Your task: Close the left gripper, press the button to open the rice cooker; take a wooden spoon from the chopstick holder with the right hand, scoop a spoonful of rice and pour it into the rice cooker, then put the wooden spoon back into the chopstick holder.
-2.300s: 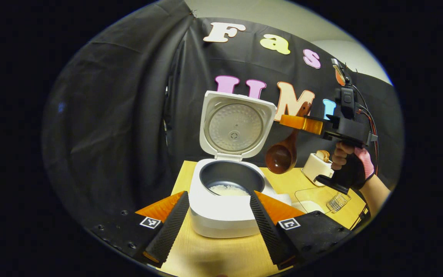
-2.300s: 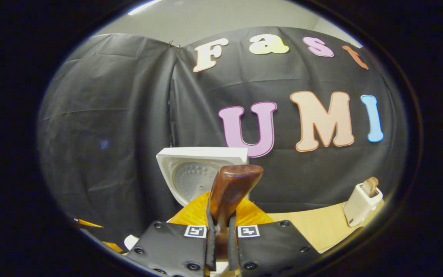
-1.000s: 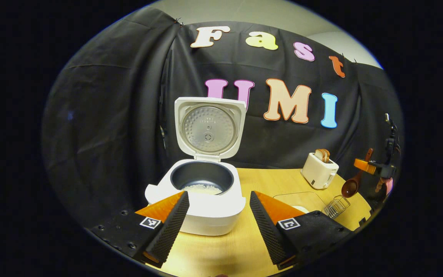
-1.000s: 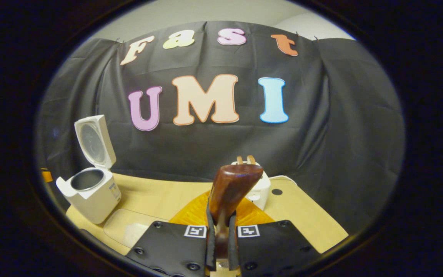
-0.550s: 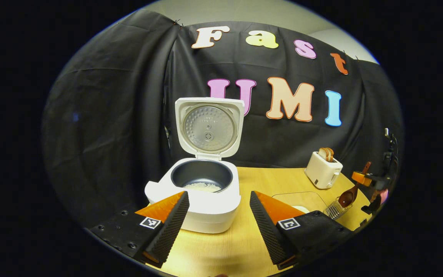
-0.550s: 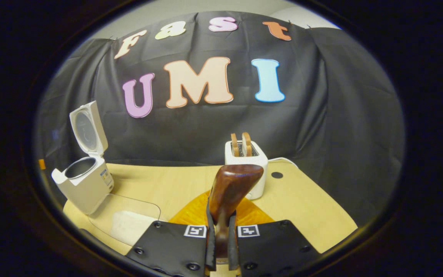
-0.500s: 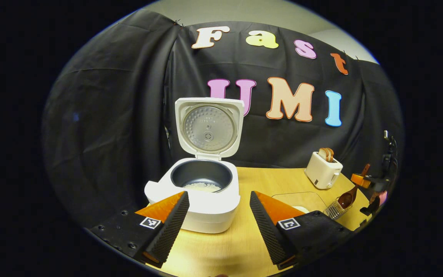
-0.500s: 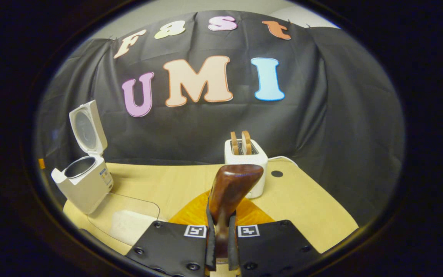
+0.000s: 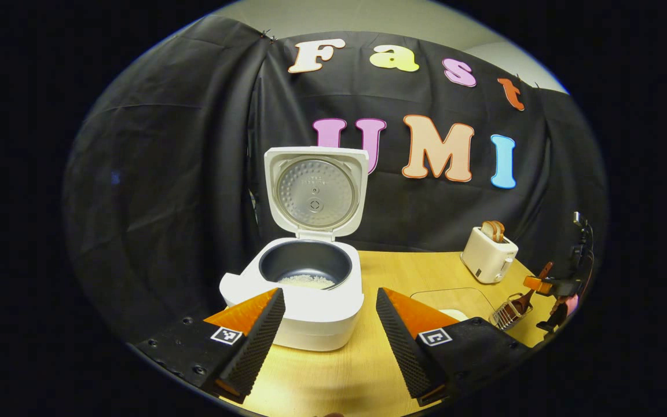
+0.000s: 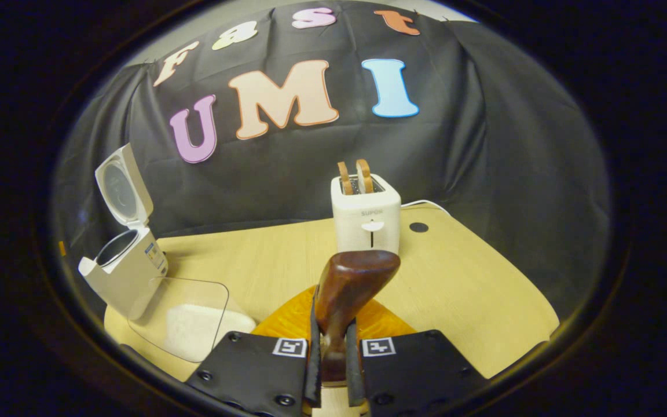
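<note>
At the bottom of the left gripper view, the left gripper (image 9: 327, 324) has its jaws spread wide and grasps nothing. Just beyond them, at frame centre, the rice cooker (image 9: 301, 295) stands on the wooden table (image 9: 403, 272) with its lid (image 9: 315, 191) upright and rice (image 9: 308, 282) in the pot. Farther off at the right edge, the wire chopstick holder (image 9: 506, 313) takes the bowl of the wooden spoon (image 9: 523, 300), gripped by the right gripper (image 9: 536, 284).

At the bottom centre of the right gripper view, the jaws are clenched on the spoon's handle. Lower left lies a clear container of rice (image 10: 186, 321), with the cooker behind it. A white toaster (image 10: 365, 217) stands at centre, farther back.
</note>
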### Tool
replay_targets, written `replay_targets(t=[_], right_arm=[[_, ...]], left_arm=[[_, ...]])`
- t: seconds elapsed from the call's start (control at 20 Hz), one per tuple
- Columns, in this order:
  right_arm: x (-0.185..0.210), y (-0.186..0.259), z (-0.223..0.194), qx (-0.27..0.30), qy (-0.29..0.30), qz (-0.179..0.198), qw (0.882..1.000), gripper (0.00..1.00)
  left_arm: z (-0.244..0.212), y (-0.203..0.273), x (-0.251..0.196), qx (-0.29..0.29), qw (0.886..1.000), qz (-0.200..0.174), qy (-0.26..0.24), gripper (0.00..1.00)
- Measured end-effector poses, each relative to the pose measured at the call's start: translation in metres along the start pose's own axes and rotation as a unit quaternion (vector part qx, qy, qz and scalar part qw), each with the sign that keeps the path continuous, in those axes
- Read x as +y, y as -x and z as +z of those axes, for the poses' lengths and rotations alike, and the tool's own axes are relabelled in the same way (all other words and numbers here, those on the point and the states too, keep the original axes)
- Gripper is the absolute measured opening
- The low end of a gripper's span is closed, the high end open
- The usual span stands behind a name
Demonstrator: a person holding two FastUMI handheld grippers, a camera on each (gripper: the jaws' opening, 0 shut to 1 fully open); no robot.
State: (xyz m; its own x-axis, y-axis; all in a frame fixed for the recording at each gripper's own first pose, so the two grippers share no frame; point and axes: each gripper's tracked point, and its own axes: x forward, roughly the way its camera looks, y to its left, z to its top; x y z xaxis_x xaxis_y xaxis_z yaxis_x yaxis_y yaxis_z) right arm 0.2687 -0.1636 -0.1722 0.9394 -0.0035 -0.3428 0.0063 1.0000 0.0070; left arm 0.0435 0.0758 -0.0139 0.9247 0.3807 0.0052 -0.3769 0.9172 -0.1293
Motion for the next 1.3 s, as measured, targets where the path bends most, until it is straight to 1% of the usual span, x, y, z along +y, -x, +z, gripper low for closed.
replay_targets(t=[0.05,0.1,0.2,0.3,0.35,0.45,0.65,0.7,0.75,0.9,0.95,1.05,1.1,1.15,1.2,1.3], right_arm=[[0.0,0.003,-0.002,0.005,-0.007,0.006,1.0,0.22],[0.001,0.006,0.003,0.006,-0.015,0.008,1.0,0.27],[-0.004,0.011,0.007,0.004,-0.023,0.001,1.0,0.31],[-0.007,0.018,0.011,0.0,-0.031,-0.003,1.0,0.32],[-0.008,0.024,0.017,-0.005,-0.034,-0.004,0.999,0.4],[-0.016,0.032,0.028,-0.019,-0.035,-0.018,0.999,0.56],[-0.026,0.06,0.064,-0.057,-0.035,-0.038,0.997,0.88],[-0.028,0.067,0.075,-0.067,-0.03,-0.046,0.996,0.94],[-0.027,0.076,0.085,-0.077,-0.027,-0.05,0.995,0.93],[-0.015,0.101,0.114,-0.103,-0.022,-0.048,0.993,0.96],[-0.007,0.112,0.121,-0.11,-0.019,-0.045,0.993,0.92],[0.008,0.129,0.131,-0.121,-0.007,-0.04,0.992,0.95],[0.016,0.137,0.136,-0.127,-0.002,-0.038,0.991,0.92],[0.024,0.147,0.14,-0.131,0.001,-0.036,0.991,0.92],[0.032,0.156,0.143,-0.136,0.002,-0.034,0.99,0.95],[0.047,0.171,0.144,-0.142,-0.001,-0.029,0.989,0.96]], left_arm=[[0.0,0.0,0.0,0.001,1.0,-0.001,0.0,0.94],[-0.001,0.001,0.001,0.001,1.0,-0.003,0.0,0.94],[0.001,0.0,0.001,-0.001,1.0,-0.009,0.0,0.94],[0.005,0.0,0.001,-0.005,1.0,-0.015,-0.002,0.94],[0.007,-0.001,0.001,-0.008,1.0,-0.018,-0.003,0.94],[0.01,-0.003,0.003,-0.01,1.0,-0.024,-0.001,0.94],[0.018,-0.006,0.004,-0.015,0.999,-0.043,0.012,0.94],[0.021,-0.008,0.006,-0.016,0.999,-0.046,0.014,0.94],[0.023,-0.009,0.008,-0.014,0.998,-0.05,0.018,0.94],[0.037,-0.017,0.011,-0.015,0.997,-0.066,0.032,0.94],[0.043,-0.021,0.012,-0.014,0.997,-0.072,0.033,0.94],[0.057,-0.03,0.013,-0.017,0.996,-0.08,0.022,0.94],[0.067,-0.035,0.013,-0.022,0.996,-0.085,0.015,0.94],[0.076,-0.041,0.013,-0.025,0.996,-0.088,0.008,0.94],[0.086,-0.047,0.011,-0.025,0.995,-0.095,0.003,0.94],[0.111,-0.063,0.009,-0.037,0.994,-0.104,0.0,0.93]])
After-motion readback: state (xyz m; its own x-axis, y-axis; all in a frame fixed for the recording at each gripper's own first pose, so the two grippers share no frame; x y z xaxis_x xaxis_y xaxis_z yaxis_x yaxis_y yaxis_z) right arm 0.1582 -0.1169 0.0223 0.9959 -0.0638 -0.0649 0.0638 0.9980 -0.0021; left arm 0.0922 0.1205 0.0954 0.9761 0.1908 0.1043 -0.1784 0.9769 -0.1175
